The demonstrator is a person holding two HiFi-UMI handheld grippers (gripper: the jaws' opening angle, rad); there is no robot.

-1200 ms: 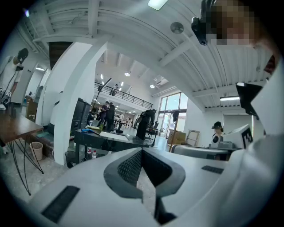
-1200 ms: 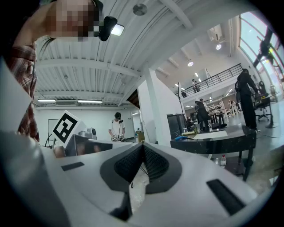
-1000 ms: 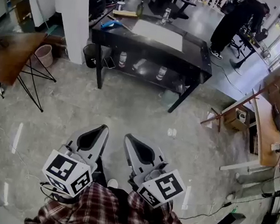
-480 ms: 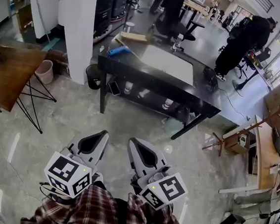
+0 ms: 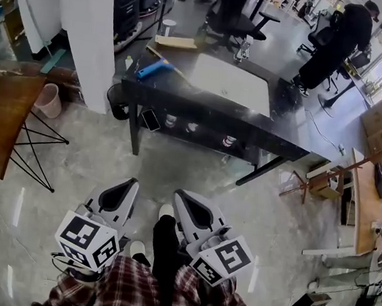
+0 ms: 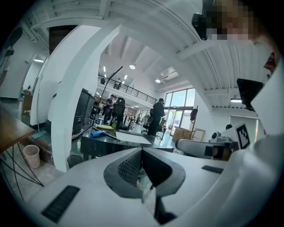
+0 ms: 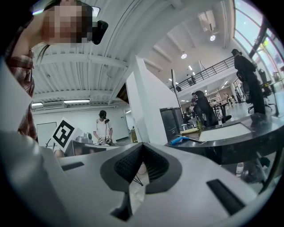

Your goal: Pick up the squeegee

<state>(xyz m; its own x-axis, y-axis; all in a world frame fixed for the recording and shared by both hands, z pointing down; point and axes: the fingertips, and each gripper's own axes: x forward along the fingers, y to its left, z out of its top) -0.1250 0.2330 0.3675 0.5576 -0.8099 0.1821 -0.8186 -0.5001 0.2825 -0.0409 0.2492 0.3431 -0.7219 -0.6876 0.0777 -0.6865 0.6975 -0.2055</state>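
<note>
The squeegee [image 5: 153, 69], with a blue handle, lies on the far left part of a black table [image 5: 202, 109] ahead of me. It also shows small in the left gripper view as the squeegee [image 6: 98, 133] and in the right gripper view as the squeegee [image 7: 179, 140]. My left gripper [image 5: 132, 183] and right gripper [image 5: 178, 194] are held side by side low over the floor, well short of the table. Both are shut with nothing between the jaws, as the left gripper [image 6: 142, 150] and right gripper [image 7: 142, 145] show in their own views.
A white sheet [image 5: 229, 81], a flat wooden piece [image 5: 175, 42] and a bottle [image 5: 244, 49] also lie on the table. A white pillar [image 5: 88, 29], a black bin [image 5: 118, 100] and a wooden table [image 5: 1, 115] stand left. A person in black [image 5: 335, 42] stands far right.
The black table has come closer and sits larger in the head view. Both grippers kept their pose, still shut. A dark trouser leg and a shoe now show between them.
</note>
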